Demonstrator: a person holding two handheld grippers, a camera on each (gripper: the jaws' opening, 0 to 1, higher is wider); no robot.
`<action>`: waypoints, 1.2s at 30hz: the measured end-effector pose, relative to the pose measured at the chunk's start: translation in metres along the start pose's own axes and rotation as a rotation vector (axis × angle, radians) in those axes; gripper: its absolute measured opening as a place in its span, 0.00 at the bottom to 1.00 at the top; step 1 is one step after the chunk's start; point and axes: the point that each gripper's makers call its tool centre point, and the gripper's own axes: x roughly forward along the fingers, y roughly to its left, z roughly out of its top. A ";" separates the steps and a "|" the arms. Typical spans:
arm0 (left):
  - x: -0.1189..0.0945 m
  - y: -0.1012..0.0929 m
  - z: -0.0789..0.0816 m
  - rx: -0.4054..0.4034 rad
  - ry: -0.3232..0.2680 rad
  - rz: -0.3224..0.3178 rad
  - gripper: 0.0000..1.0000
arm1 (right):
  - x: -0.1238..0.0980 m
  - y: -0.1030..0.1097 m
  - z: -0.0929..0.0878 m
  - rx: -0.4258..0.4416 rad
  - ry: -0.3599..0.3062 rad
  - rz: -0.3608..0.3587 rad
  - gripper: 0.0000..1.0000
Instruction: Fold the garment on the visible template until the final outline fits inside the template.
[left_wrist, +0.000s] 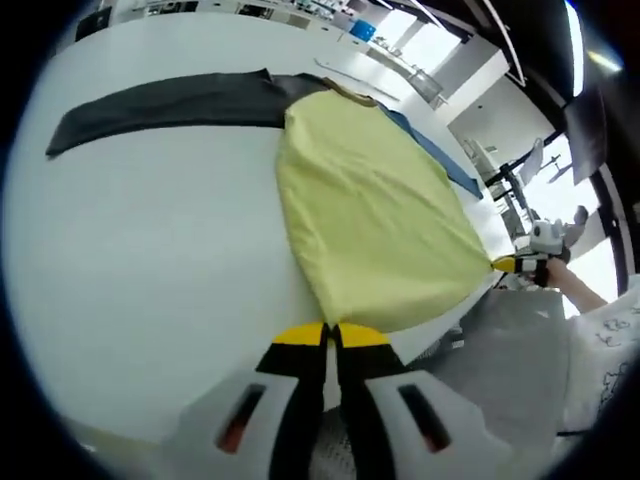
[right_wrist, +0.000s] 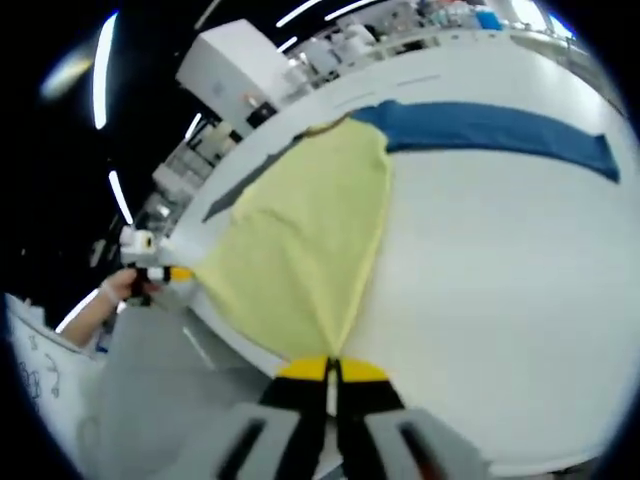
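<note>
Currently the yellow garment (left_wrist: 375, 215) lies spread on a white table (left_wrist: 150, 260), with its near hem drawn to the table's edge. In the left gripper view, the left gripper (left_wrist: 331, 335) has its yellow-tipped jaws pressed together on one bottom corner of the garment, where the fabric narrows to a point between them. At the right of that view, the right gripper (left_wrist: 512, 264) pinches the other bottom corner, held by a person's hand (left_wrist: 562, 272) just off the table's edge. The hem runs between the two grippers and looks fairly taut.

In the right gripper view, the right gripper's jaws meet at the bottom, closed on a corner of the yellow fabric, and a fold line runs up from them across the garment. The left gripper (right_wrist: 172, 273) shows at the left, closed on the far corner, with a hand (right_wrist: 118, 288) behind it.

A dark grey strip (left_wrist: 170, 105) extends from under the garment's far end to one side, and a blue strip (right_wrist: 495, 128) extends to the other side. Both lie flat on the table, and whether they are sleeves or a template cannot be told. Grey floor (right_wrist: 140, 390) shows below the table's edge, and shelving and equipment stand beyond the table.
</note>
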 end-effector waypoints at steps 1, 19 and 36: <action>0.001 0.001 -0.004 -0.021 0.026 -0.003 0.00 | 0.000 -0.001 0.000 -0.004 0.000 -0.002 0.00; 0.003 -0.006 -0.019 -0.294 0.098 -0.059 0.00 | -0.005 0.000 0.001 -0.002 -0.010 -0.007 0.00; 0.000 -0.008 -0.025 -0.120 0.103 -0.052 0.06 | -0.004 -0.006 0.003 -0.098 -0.008 -0.018 0.08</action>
